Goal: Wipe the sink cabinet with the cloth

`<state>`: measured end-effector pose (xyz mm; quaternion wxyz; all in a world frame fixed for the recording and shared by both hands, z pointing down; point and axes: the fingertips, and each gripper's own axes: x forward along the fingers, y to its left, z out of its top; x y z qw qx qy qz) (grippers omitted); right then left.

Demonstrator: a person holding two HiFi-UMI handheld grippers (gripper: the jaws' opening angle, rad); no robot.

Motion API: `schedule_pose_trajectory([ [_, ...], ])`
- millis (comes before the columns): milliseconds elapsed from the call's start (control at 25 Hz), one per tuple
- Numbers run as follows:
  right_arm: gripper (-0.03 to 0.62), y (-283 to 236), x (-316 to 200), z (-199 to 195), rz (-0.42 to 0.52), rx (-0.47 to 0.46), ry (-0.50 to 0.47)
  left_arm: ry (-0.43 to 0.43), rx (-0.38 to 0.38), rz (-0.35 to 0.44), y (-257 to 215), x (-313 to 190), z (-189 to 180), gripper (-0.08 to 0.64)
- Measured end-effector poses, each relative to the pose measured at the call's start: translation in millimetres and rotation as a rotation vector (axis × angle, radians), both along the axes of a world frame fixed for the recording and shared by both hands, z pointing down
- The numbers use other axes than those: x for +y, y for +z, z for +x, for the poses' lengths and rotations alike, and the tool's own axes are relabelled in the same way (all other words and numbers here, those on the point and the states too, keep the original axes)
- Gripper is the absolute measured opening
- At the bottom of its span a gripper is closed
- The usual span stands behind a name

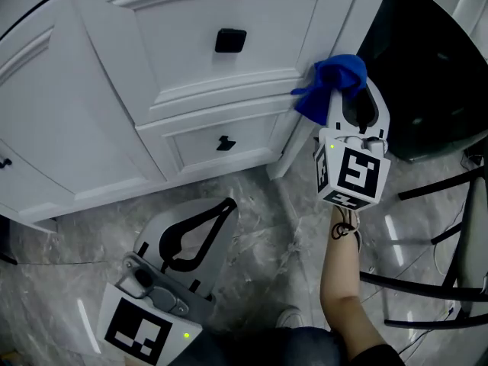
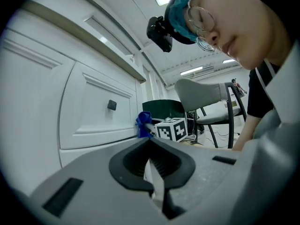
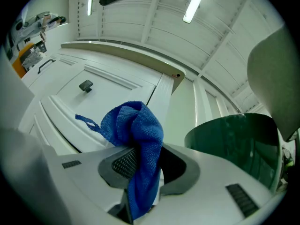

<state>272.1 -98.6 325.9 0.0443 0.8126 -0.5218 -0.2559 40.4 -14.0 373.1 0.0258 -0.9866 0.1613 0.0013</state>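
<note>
Left gripper [image 1: 227, 204], lowest in the head view, hung over the grey marbled floor [image 1: 290, 235], its jaws closed together on nothing. Right gripper [image 1: 352, 97] was extended forward on a bare forearm [image 1: 343, 288]. Its jaws were clamped on the blue cloth [image 1: 333, 81], which touched the right edge of the white sink cabinet [image 1: 191, 52] beside the upper drawer's square black knob [image 1: 229, 40].

Left gripper view alone showed the person bent over the work, a grey chair [image 2: 206, 93] behind, and the cloth against the cabinet seen from the side.

Right gripper view alone showed the cloth bunched above the jaws and hanging between them, a dark green bin [image 3: 234, 139] at right, and ceiling strip lights [image 3: 194, 3].

Left marker cube [image 1: 141, 330] and right marker cube [image 1: 351, 175] bore black-and-white square patterns.
</note>
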Motion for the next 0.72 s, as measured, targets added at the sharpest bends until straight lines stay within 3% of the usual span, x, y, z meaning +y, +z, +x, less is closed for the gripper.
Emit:
schedule_pose_trajectory([
  [280, 0.115, -6, 2, -11, 0.017, 0.009, -0.025, -0.022, 0.01, -0.007, 16, -1, -4, 0.003],
  [720, 0.115, 34, -2, -7, -0.011, -0.002, 0.01, -0.147, 0.011, -0.036, 41, -30, -8, 0.003],
])
